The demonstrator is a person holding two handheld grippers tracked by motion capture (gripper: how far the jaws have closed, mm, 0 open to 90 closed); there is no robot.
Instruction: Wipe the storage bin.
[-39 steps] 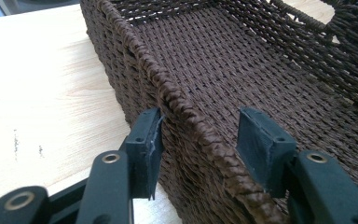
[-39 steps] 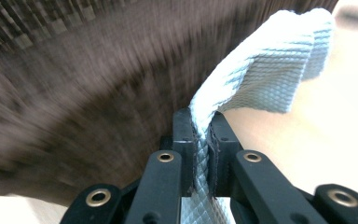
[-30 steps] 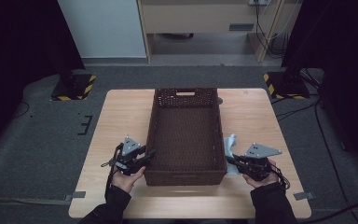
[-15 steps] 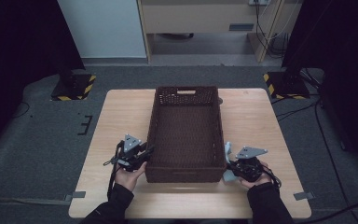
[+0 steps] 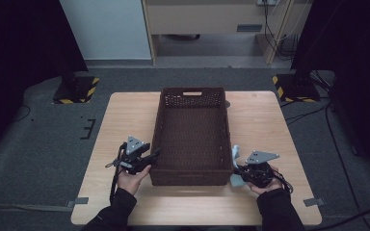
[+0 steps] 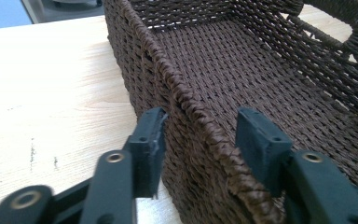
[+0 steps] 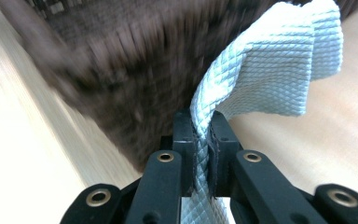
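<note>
Pale quilted cloth [image 7: 265,70] is pinched between the jaws of the right hand-held gripper [image 7: 201,133], just beside the near right corner of the brown wicker basket [image 5: 192,132] on the wooden worktop [image 5: 265,120]. The left hand-held gripper [image 6: 200,140] straddles the basket's near left rim; its jaws have just been opening, pads apart from the wall.

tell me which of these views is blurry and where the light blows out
Right gripper view: the dark brown woven basket is smeared by motion blur, the table edge at left glares near white, while the pale quilted cloth stays sharp. Left gripper view: crisp, evenly lit. High view: dim, with dark surroundings around the light wooden table.
</note>
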